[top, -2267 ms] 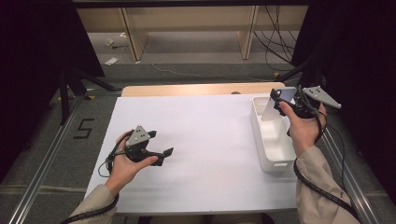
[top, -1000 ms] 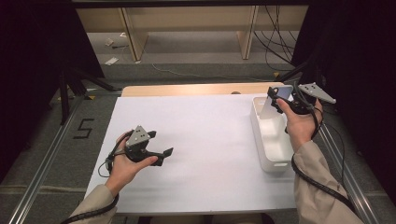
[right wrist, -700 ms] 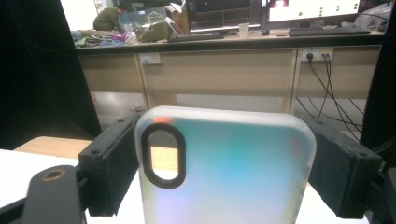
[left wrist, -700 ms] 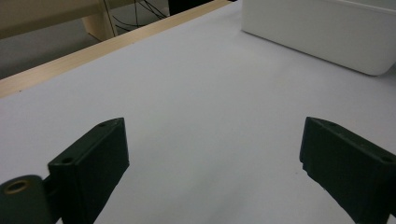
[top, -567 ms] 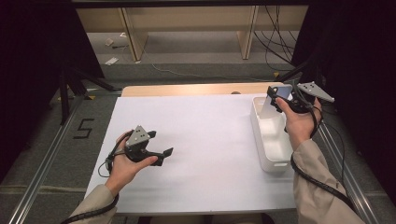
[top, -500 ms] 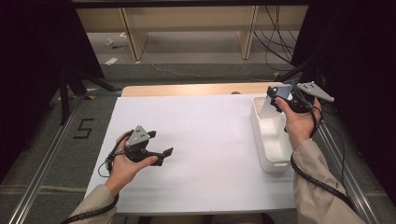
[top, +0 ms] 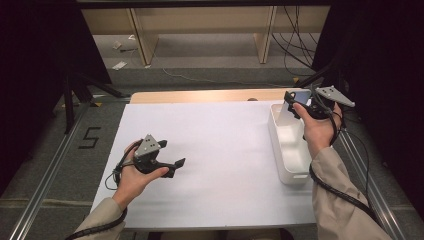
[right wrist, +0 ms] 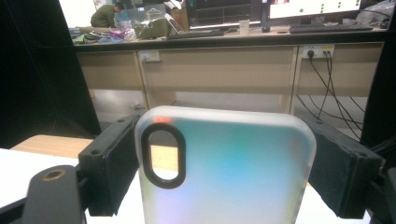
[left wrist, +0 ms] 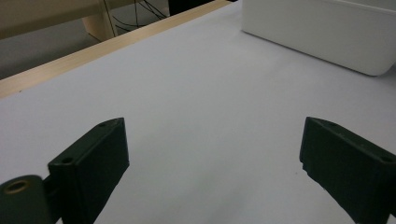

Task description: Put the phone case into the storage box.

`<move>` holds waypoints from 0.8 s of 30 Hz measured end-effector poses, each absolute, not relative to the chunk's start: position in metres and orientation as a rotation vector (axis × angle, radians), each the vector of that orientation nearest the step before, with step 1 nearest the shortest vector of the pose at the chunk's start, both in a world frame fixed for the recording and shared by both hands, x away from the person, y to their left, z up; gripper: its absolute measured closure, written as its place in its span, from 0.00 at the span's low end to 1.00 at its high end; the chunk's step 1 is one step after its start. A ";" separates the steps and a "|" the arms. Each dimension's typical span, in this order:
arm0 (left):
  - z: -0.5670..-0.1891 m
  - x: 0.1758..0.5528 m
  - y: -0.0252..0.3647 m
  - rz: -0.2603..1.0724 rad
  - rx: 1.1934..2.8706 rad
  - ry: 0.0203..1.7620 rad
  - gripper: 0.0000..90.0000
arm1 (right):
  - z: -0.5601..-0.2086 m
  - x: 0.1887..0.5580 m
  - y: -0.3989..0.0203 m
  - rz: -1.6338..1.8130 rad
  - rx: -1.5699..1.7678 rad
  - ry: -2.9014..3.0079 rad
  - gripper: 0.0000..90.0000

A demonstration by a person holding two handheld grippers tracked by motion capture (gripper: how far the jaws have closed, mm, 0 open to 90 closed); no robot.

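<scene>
My right gripper (top: 292, 103) is shut on a translucent phone case (top: 291, 110), held upright above the far end of the white bin (top: 280, 155). In the right gripper view the phone case (right wrist: 224, 168) is frosted with a bluish sheen and an oval camera cutout, and both pads (right wrist: 109, 163) press its sides. My left gripper (top: 175, 167) rests low over the white table sheet (top: 220, 150) at the left, jaws wide apart. The left gripper view shows bare sheet between its fingers (left wrist: 88, 163).
The white bin (left wrist: 322, 32) stands along the table's right side. A wooden table edge (top: 200, 96) runs along the back. Shelving and cables lie on the floor beyond. A "5" (top: 89, 137) is marked on the floor at the left.
The right hand with the phone case has drifted slightly back and left over the bin since the earliest frame. The left hand has kept still.
</scene>
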State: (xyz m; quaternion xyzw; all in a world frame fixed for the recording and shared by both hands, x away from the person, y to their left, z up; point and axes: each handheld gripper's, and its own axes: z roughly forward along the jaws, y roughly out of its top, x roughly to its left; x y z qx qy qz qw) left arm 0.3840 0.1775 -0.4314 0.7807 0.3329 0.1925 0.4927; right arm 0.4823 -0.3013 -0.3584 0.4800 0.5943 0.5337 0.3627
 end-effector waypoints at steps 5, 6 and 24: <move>-0.431 0.384 0.177 0.466 1.894 0.808 0.08 | -0.359 0.484 -0.301 1.371 1.238 1.531 0.21; -0.431 0.384 0.177 0.467 1.894 0.808 0.08 | -0.359 0.484 -0.302 1.370 1.238 1.530 0.21; -0.432 0.384 0.177 0.464 1.894 0.807 0.08 | -0.360 0.489 -0.300 1.364 1.241 1.532 0.21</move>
